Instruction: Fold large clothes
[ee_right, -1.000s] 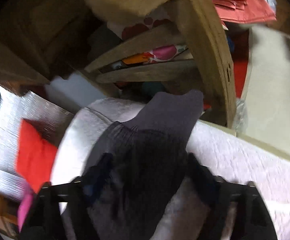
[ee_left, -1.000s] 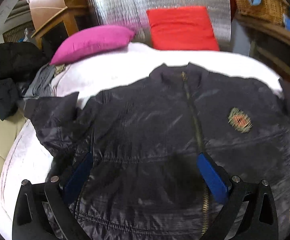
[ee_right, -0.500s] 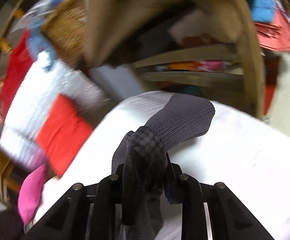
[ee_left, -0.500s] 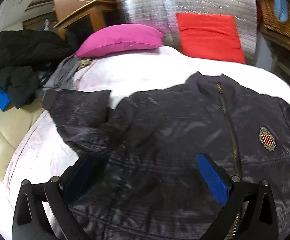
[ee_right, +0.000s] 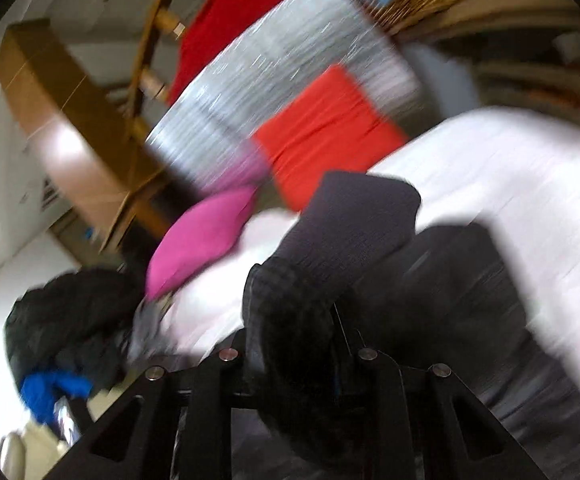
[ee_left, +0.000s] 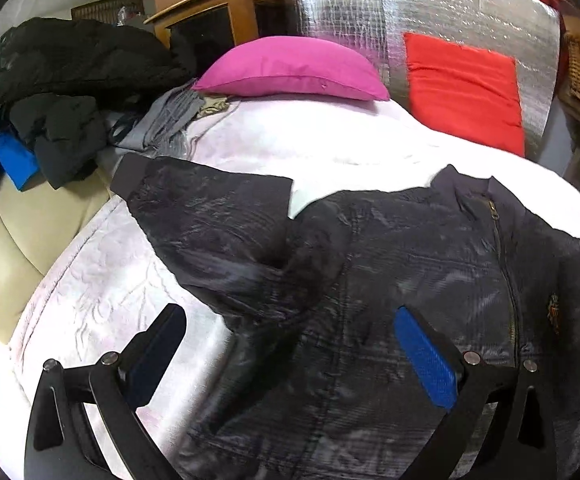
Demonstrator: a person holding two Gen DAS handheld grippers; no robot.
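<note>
The left gripper (ee_left: 290,344) hangs with its fingers spread wide and nothing between them, above the lower front of the dark jacket (ee_left: 390,280). Its left finger is over the white bedspread (ee_left: 89,292), its right finger over the jacket's body. The jacket lies face up on the bed, one sleeve (ee_left: 209,216) stretched toward the pink pillow (ee_left: 294,70). The right gripper (ee_right: 296,344) is closed tight on the jacket's other sleeve (ee_right: 354,224), its ribbed cuff sticking out past the fingertips.
</note>
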